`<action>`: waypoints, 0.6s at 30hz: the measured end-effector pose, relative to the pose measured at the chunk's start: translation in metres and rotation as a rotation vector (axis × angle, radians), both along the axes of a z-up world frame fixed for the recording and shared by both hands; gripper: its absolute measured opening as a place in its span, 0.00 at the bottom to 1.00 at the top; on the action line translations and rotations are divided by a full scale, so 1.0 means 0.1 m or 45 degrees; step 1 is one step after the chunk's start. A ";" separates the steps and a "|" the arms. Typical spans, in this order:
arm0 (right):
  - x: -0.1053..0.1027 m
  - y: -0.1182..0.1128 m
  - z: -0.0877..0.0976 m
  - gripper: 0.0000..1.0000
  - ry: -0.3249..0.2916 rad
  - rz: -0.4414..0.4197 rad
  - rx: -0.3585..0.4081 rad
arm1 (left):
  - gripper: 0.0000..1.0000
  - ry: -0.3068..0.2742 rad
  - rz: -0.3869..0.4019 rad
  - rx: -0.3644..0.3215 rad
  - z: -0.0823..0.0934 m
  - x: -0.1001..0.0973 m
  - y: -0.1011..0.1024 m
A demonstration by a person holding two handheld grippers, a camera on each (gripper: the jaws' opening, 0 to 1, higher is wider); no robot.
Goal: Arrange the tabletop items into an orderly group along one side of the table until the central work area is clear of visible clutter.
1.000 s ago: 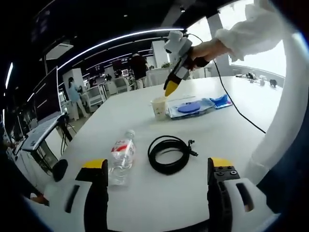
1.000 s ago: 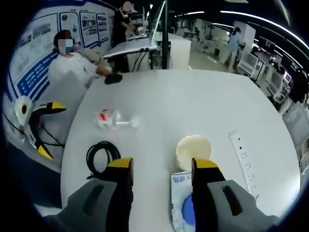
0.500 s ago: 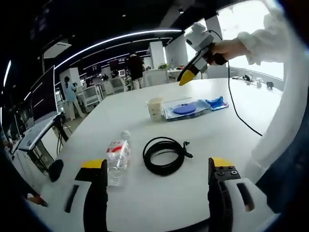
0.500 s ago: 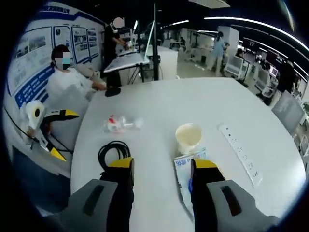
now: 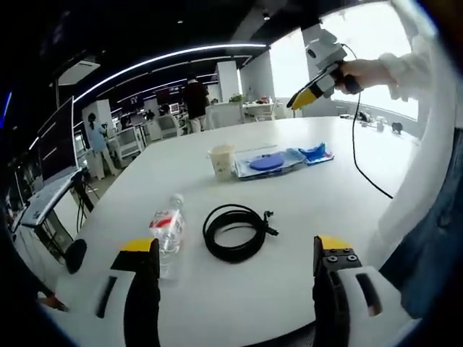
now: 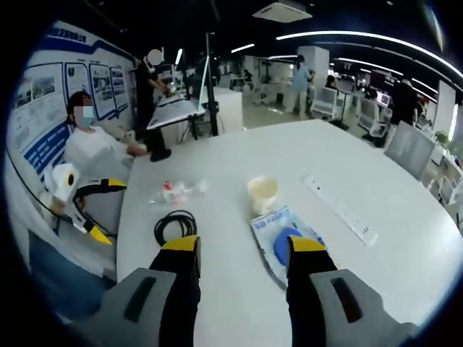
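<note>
Water bottle (image 5: 164, 231) lies flat, cap seemingly pointing away.

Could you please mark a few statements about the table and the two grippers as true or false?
1. The water bottle lies on its side on the table. True.
2. The black cable is stretched out straight. False: it is wound into a coil.
3. The paper cup stands upright beside the blue packet. True.
4. The right gripper is shut on the paper cup. False: its jaws stand apart with nothing between them, held above the table.
5. The left gripper is open and holds nothing. True.
6. The white power strip lies on top of the cable. False: it lies apart, on the other side of the cup.
</note>
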State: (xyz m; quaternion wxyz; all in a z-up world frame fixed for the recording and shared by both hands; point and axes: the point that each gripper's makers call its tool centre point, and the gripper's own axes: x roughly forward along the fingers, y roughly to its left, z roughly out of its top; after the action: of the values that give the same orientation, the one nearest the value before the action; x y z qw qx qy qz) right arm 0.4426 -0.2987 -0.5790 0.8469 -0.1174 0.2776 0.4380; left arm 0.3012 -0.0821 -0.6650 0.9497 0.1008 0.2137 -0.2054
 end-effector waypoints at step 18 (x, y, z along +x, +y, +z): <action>-0.41 -0.77 0.01 0.48 0.020 -0.241 0.089 | 0.90 0.066 -0.064 -0.031 -0.05 -0.06 -0.14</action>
State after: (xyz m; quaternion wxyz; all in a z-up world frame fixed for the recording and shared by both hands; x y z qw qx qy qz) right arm 0.4017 -0.3759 -0.5782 0.8859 -0.0576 0.2785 0.3664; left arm 0.2950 -0.0962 -0.6697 0.9396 0.0892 0.2331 -0.2344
